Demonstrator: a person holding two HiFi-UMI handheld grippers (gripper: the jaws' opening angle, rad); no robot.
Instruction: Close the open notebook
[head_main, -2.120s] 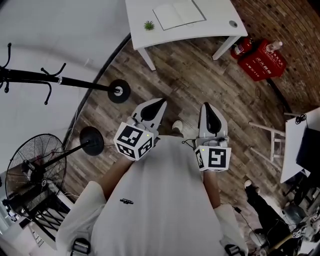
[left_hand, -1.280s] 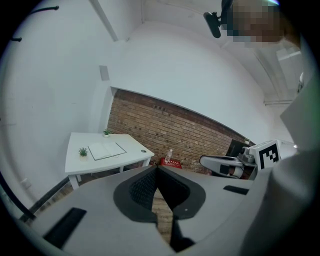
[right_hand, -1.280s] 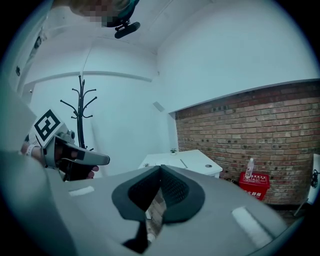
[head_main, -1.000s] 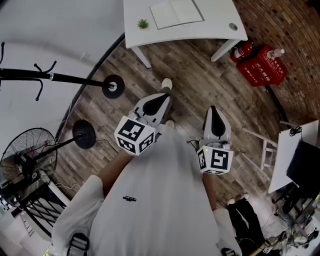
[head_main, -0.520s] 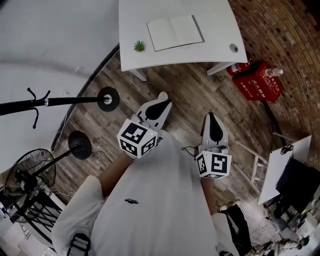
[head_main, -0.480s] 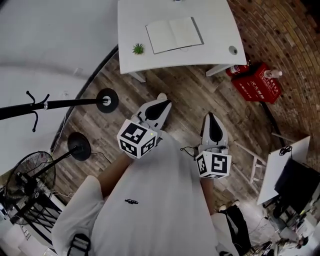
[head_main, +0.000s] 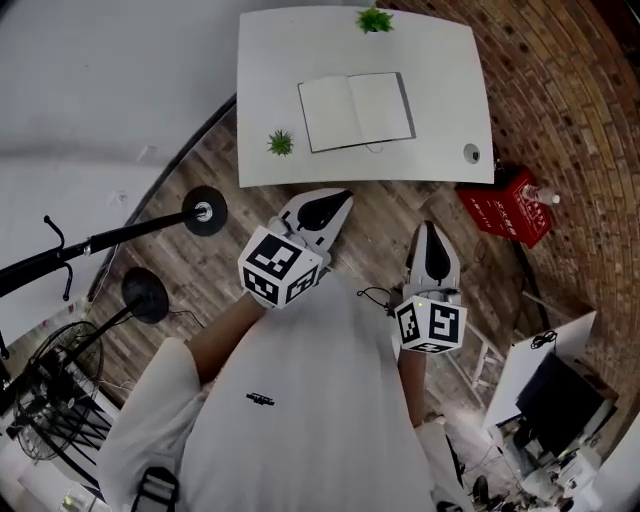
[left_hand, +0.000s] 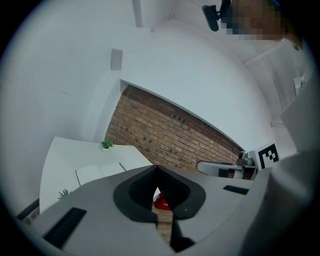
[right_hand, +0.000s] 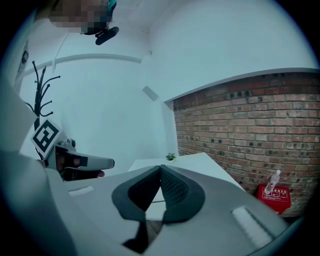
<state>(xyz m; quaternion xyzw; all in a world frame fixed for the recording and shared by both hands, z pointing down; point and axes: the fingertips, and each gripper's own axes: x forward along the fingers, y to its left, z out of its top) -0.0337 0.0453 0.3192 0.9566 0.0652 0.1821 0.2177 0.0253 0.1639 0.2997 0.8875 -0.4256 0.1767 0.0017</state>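
wooden floor (head_main: 380, 215) is seen below, with a brick wall (head_main: 560, 110) at the right. one white table (head_main: 440, 60) is set at the far side. on it are counted one open notebook (head_main: 356, 110), one near plant (head_main: 280, 143) at the left and one far plant (head_main: 374, 19). one red box (head_main: 505, 205) is seen right of the table, and two round black stand bases (head_main: 204, 211) at the left. two grippers are held over the floor: the jaws of the left gripper (head_main: 338, 200) and of the right gripper (head_main: 429, 230) are closed tip to tip. the notebook is laid flat, pages up, beyond both pairs of jaws and well apart from them.
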